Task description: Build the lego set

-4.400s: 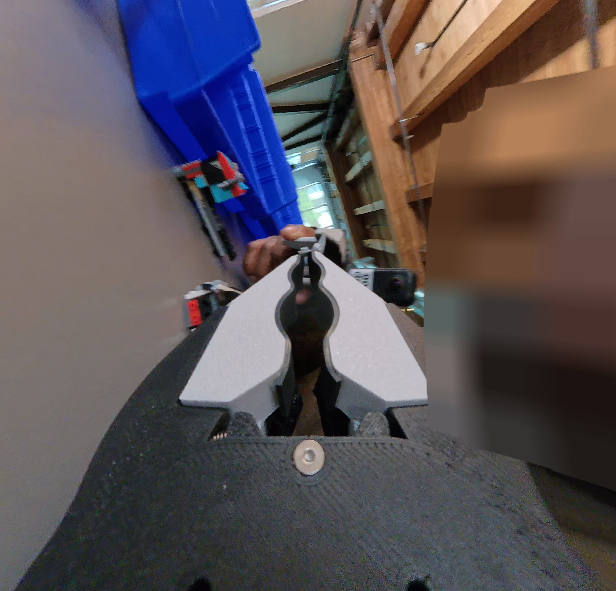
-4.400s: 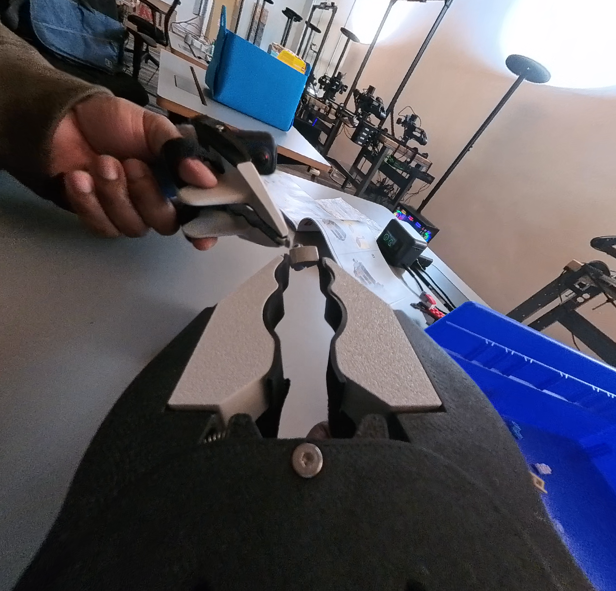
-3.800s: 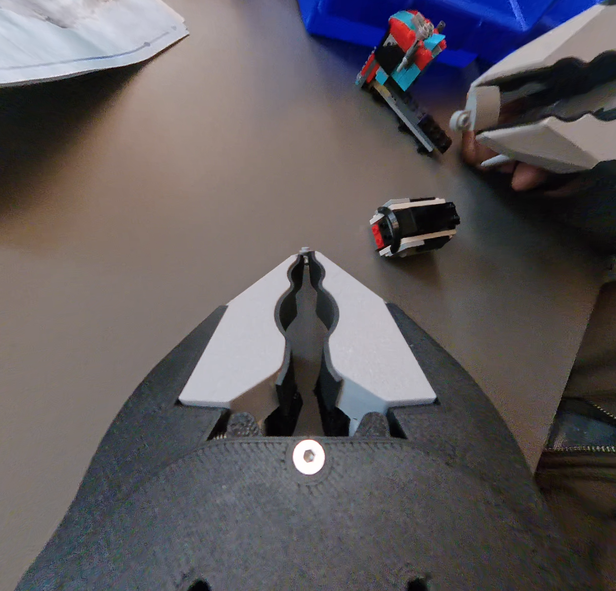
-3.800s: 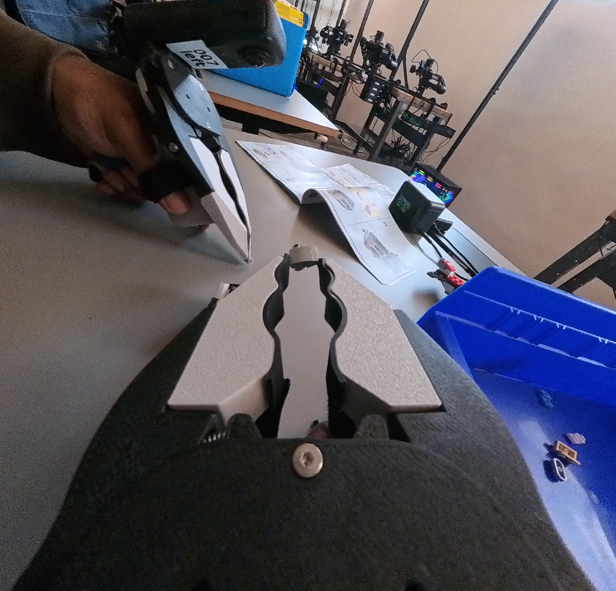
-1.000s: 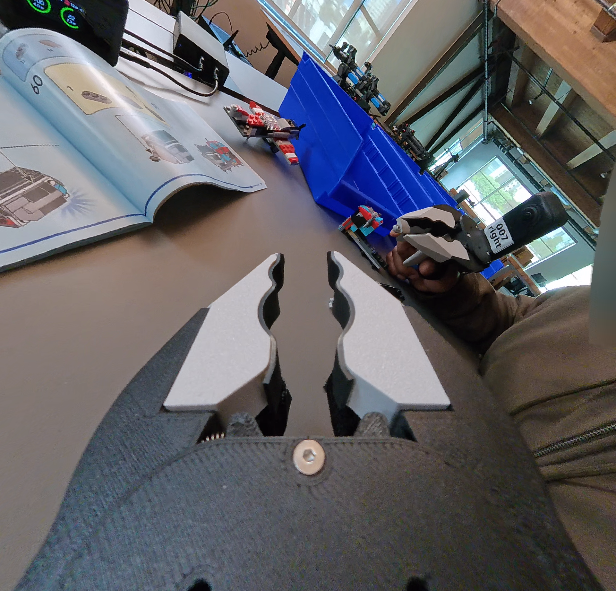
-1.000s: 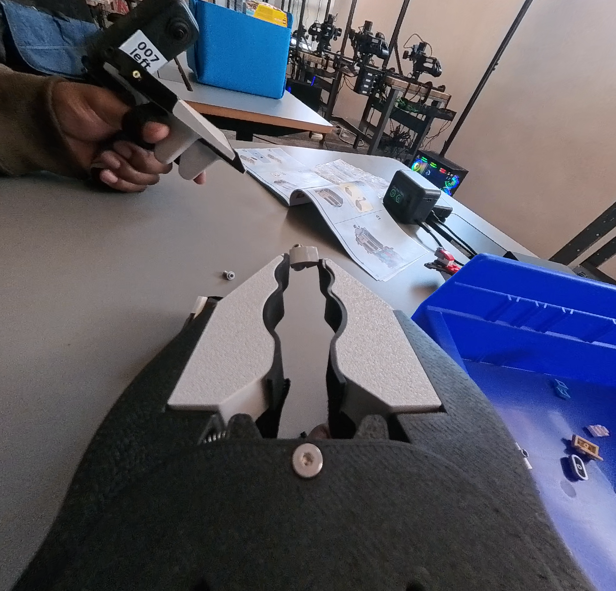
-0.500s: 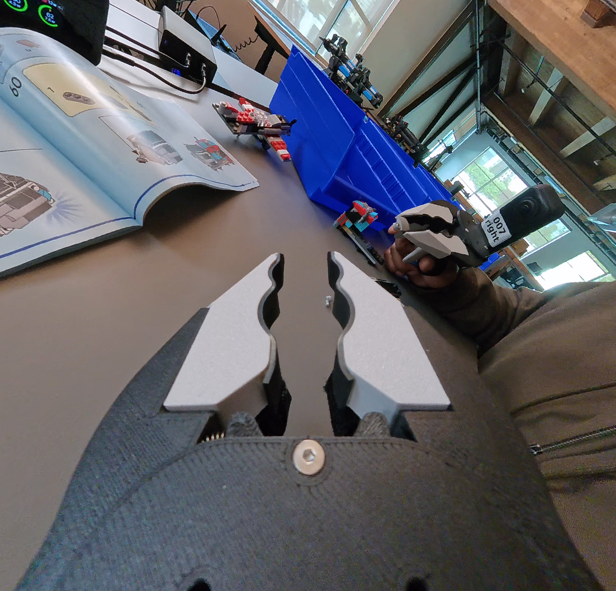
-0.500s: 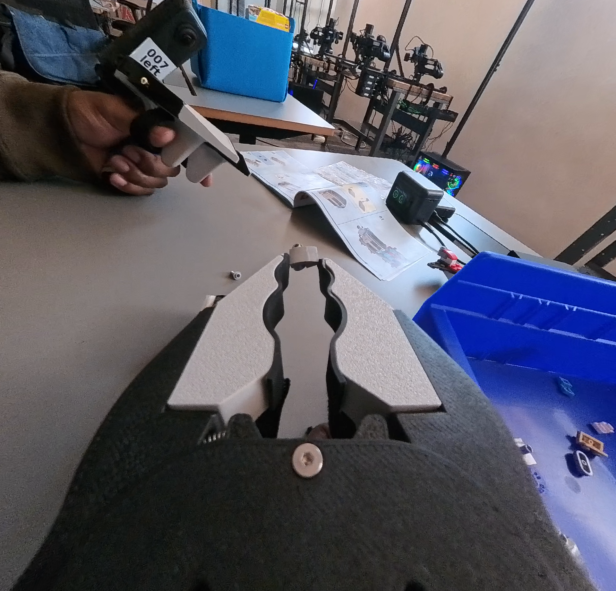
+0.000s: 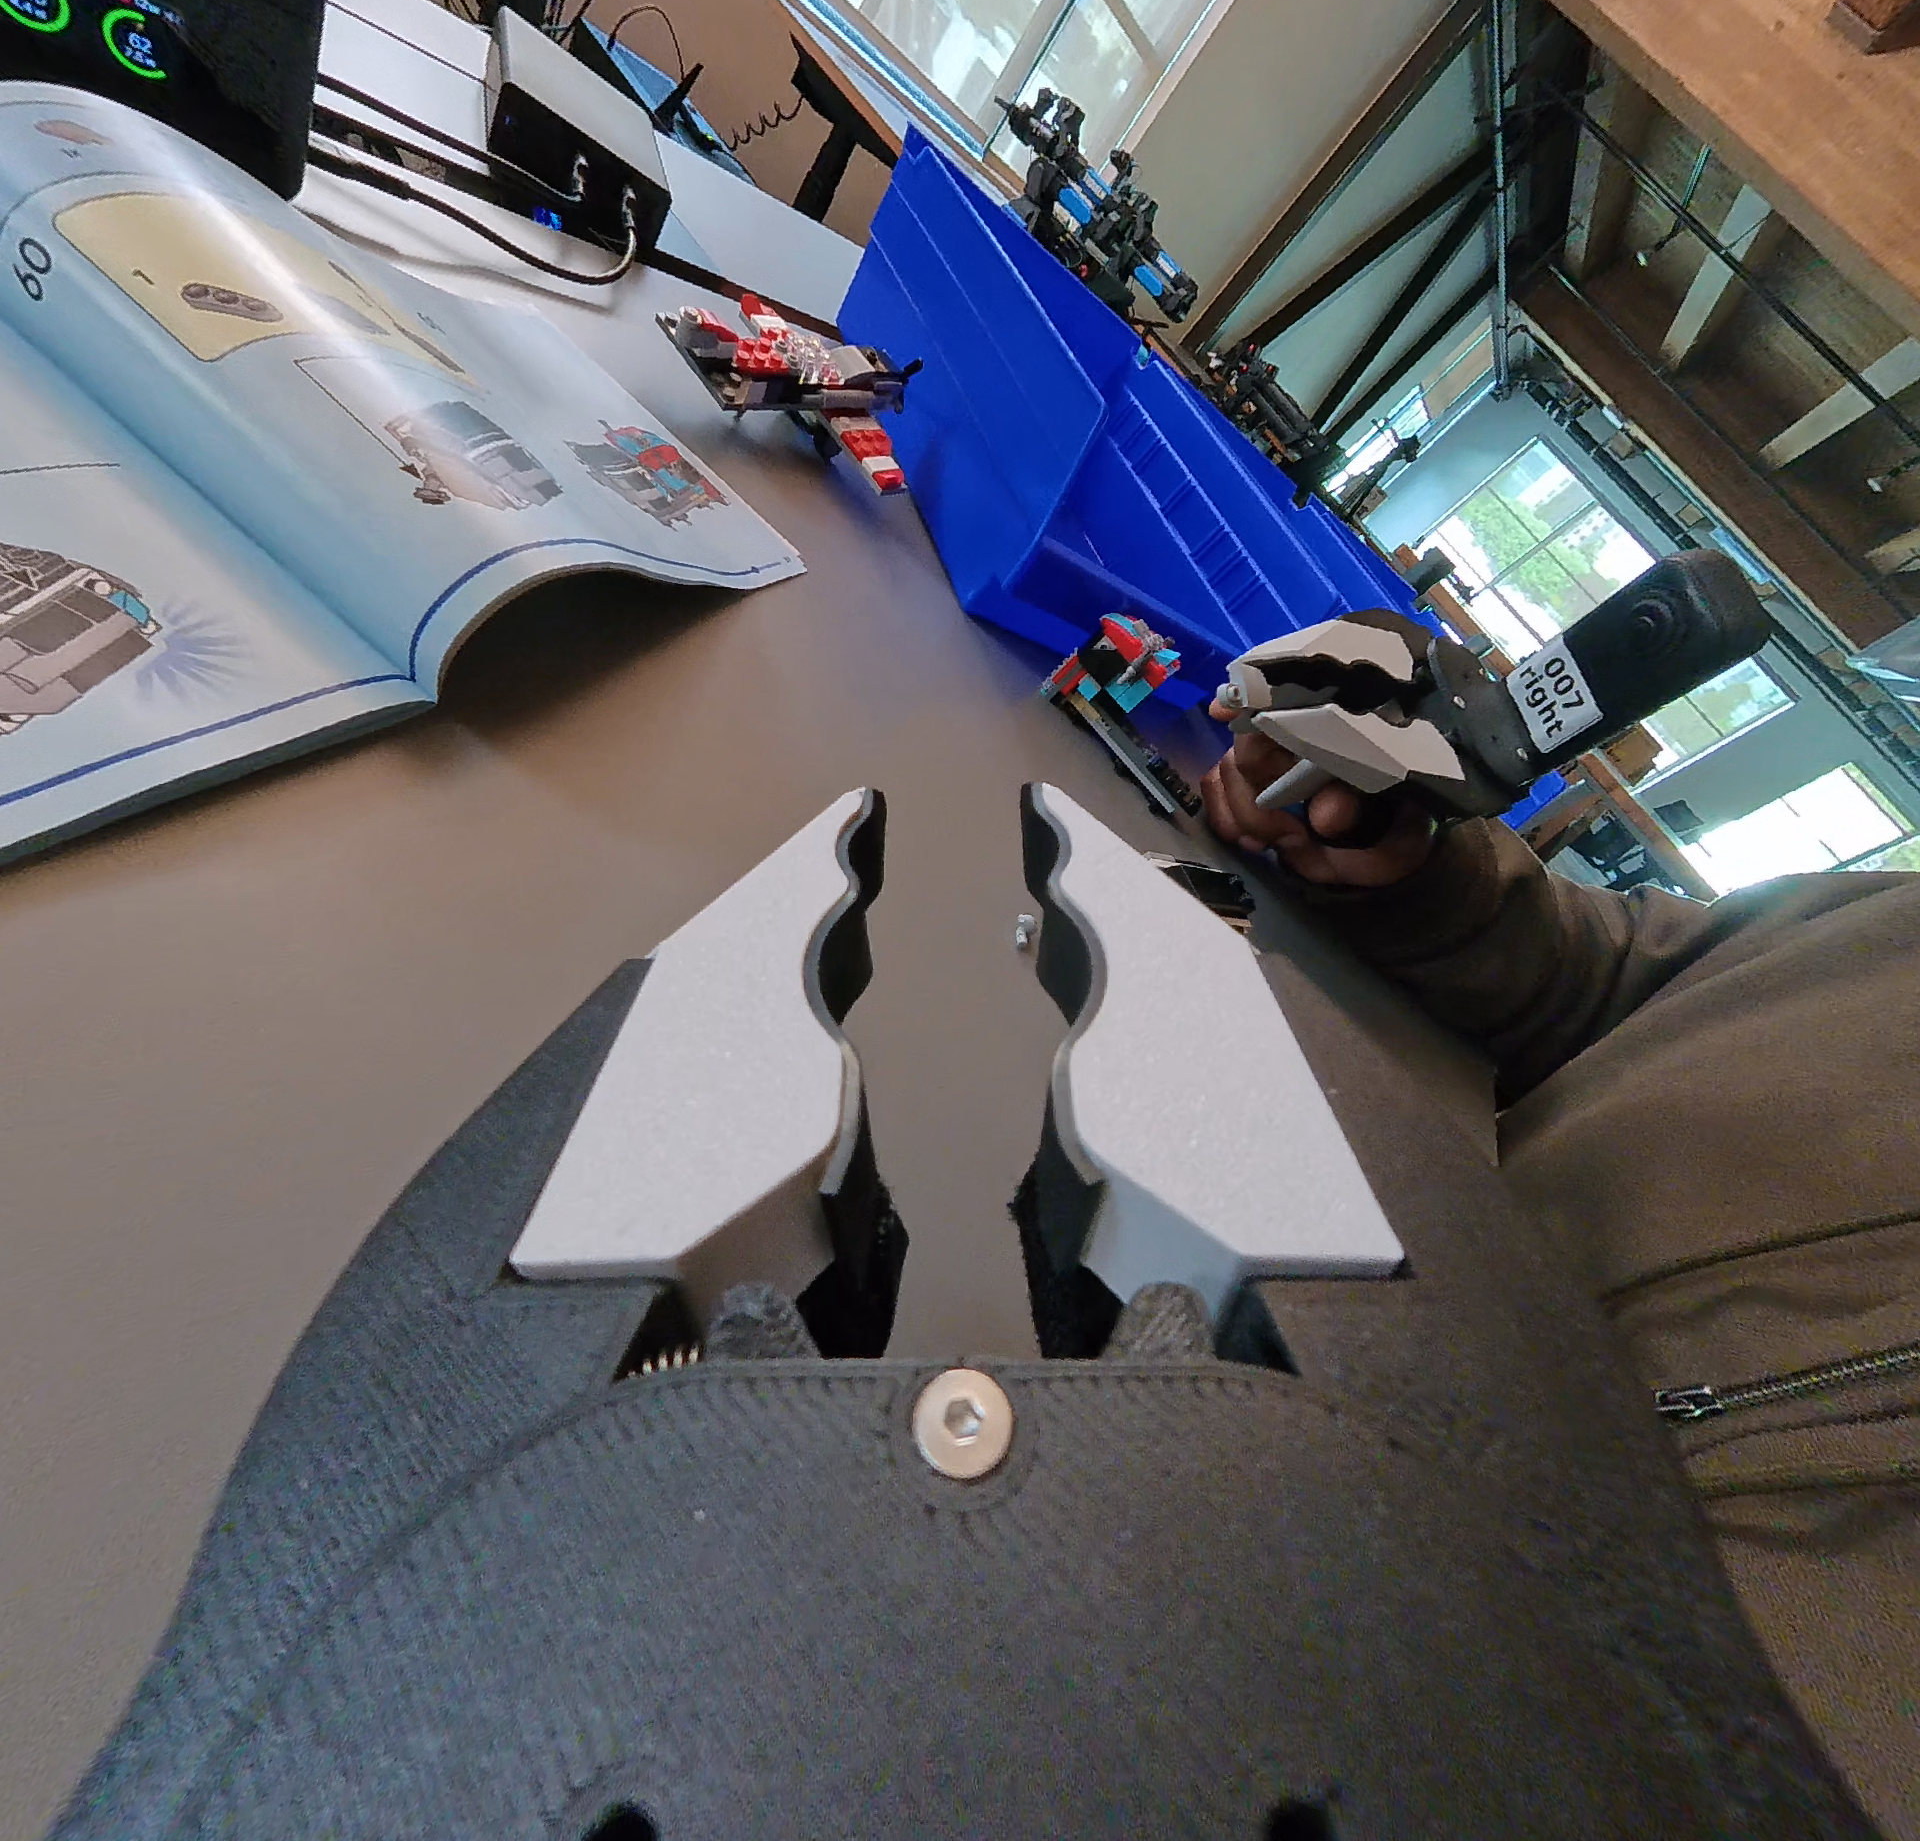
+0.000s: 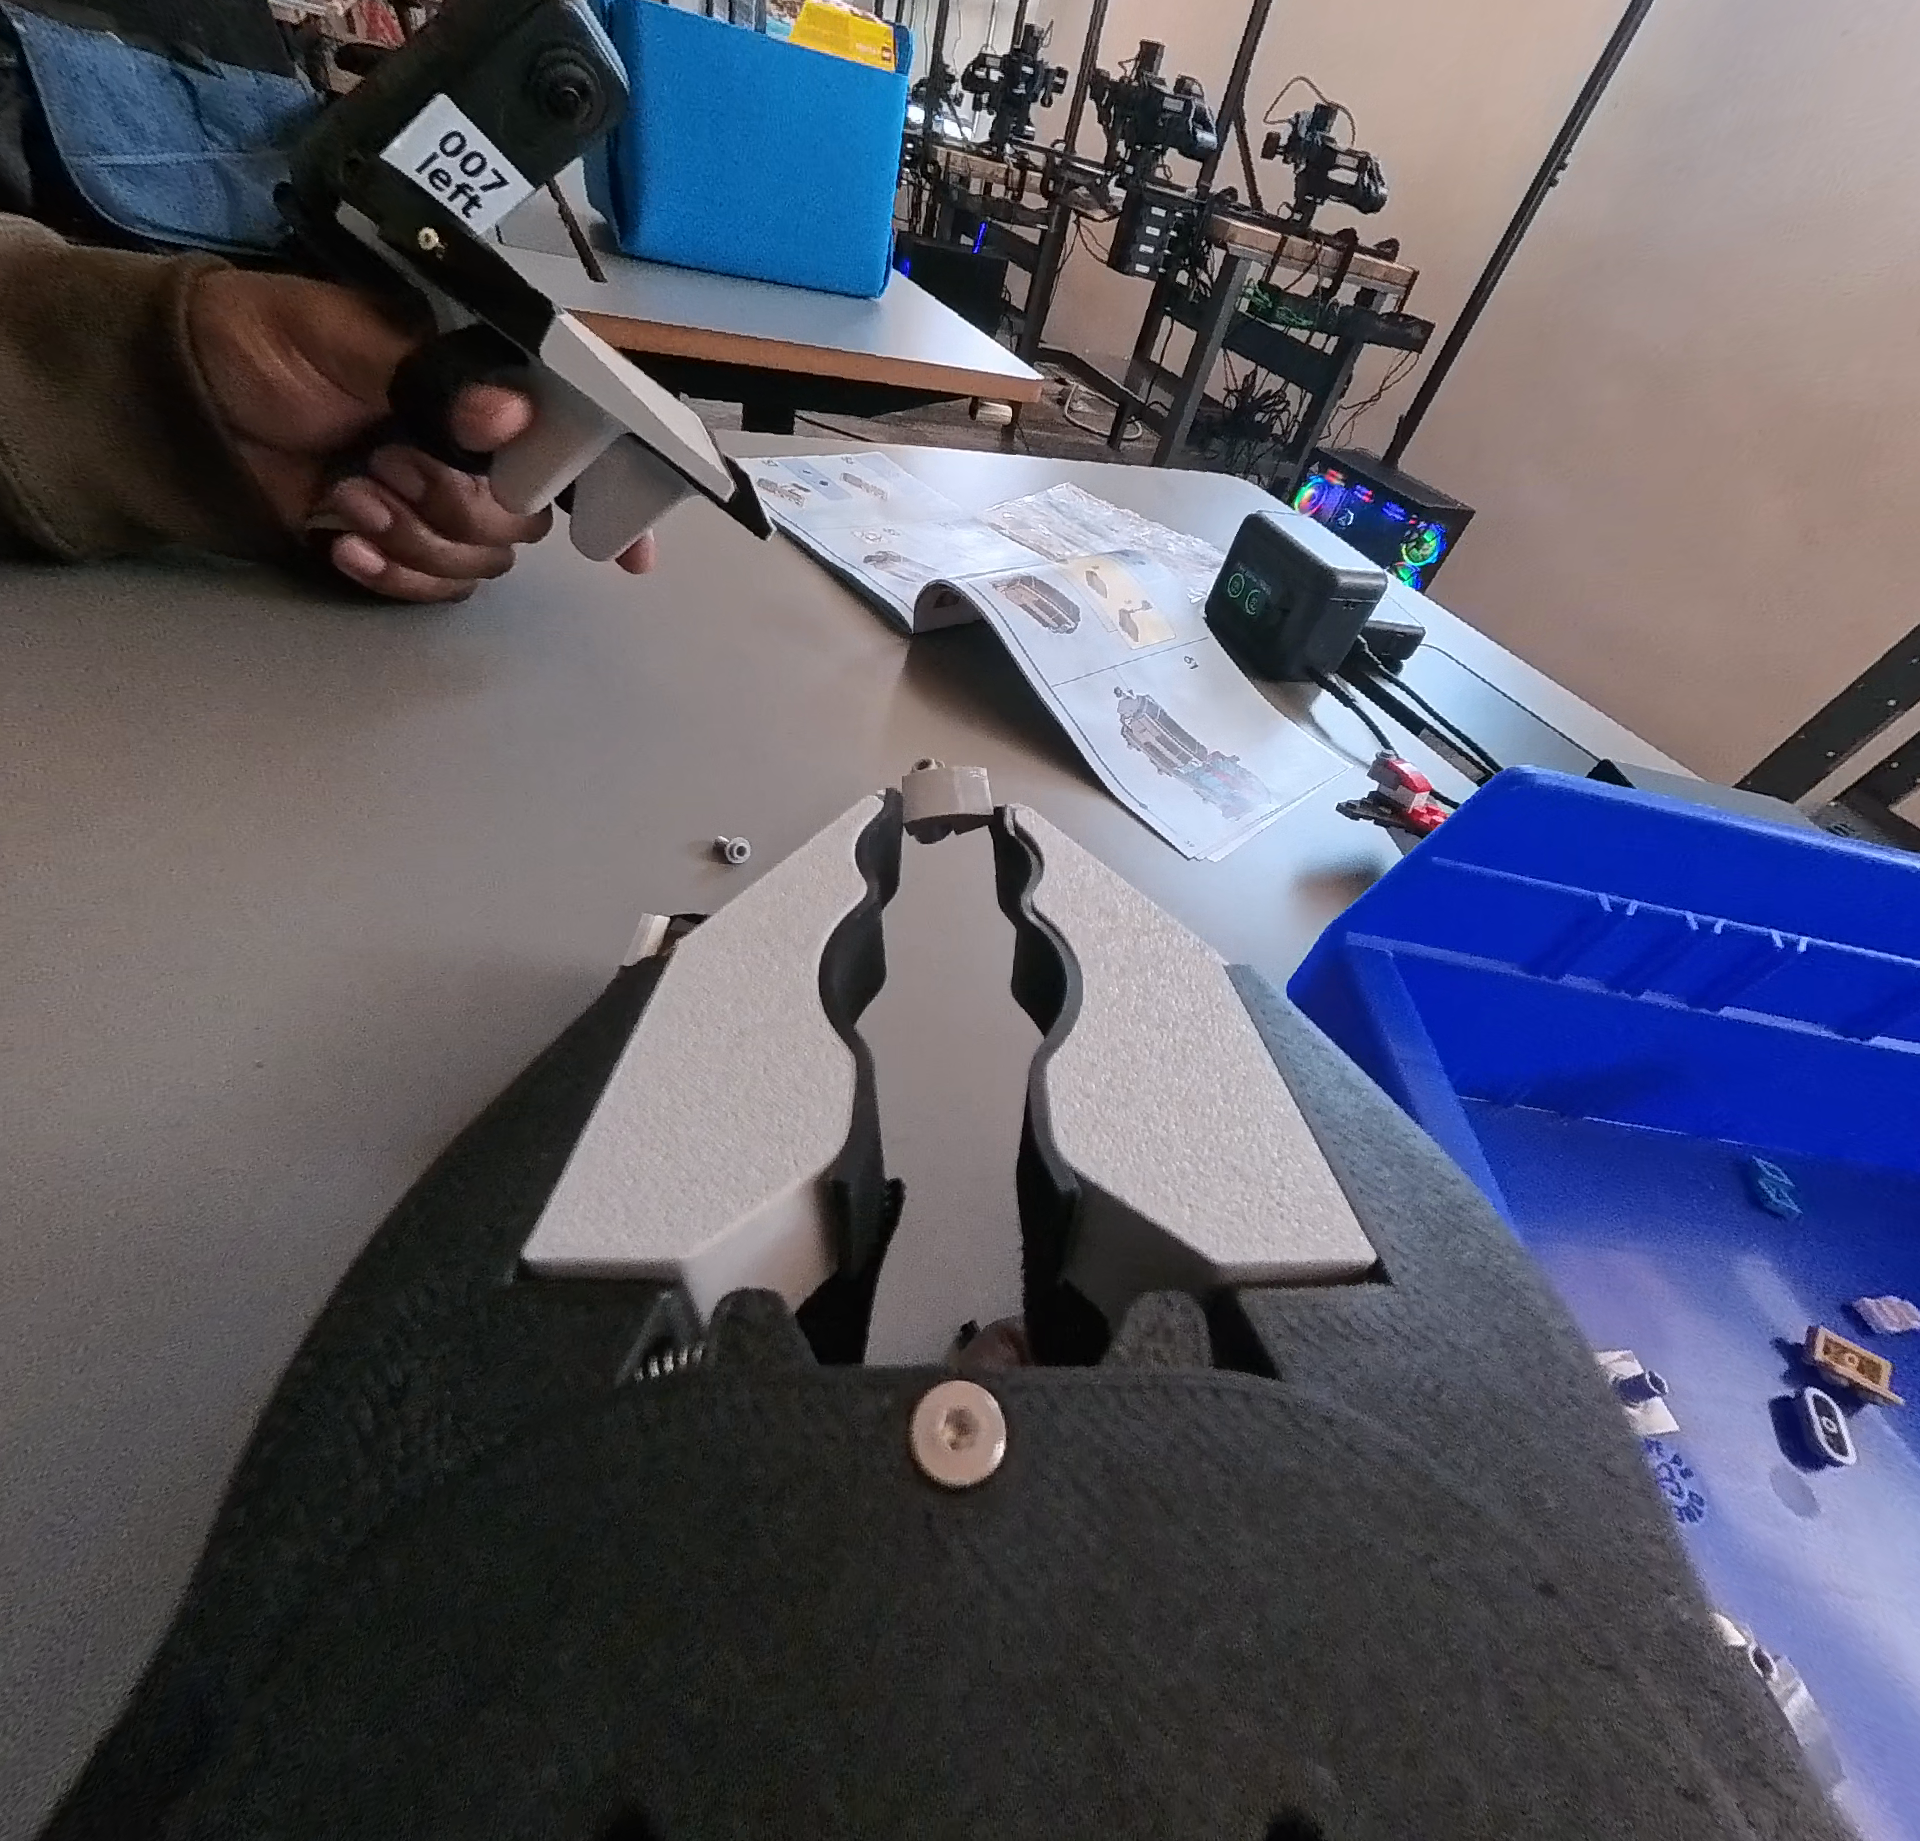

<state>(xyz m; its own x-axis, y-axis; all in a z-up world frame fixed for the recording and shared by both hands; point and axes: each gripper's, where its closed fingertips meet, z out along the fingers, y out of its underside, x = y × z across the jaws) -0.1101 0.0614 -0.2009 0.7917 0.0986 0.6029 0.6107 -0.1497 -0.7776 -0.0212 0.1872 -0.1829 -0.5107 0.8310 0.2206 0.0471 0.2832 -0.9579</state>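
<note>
While we look along each tool: the two views split the table between them.
Left gripper (image 9: 953,815): we see its fingers spread with only bare grey table (image 9: 312,960) between them, hovering low; a tiny grey stud (image 9: 1024,927) lies on the table just beside the right fingertip, untouched.
Right gripper (image 10: 943,812): we see it clenched on a small grey brick piece (image 10: 943,792), both tips pressing its sides, raised above the table.
Only the left view shows: a red and teal brick model (image 9: 1117,661) and a red and white brick model (image 9: 800,373) beside the blue bin (image 9: 1039,420).
Only the right view shows: loose small pieces (image 10: 1829,1376) inside the bin, and a light-blue box (image 10: 748,150) on a farther table.
Both views show: the open instruction booklet (image 10: 1081,628) and a black device with a lit screen (image 10: 1294,591).
In the way: each gripper's black body fills the lower frame; a small black and white block (image 9: 1210,882) is half hidden behind the left tool's finger.
</note>
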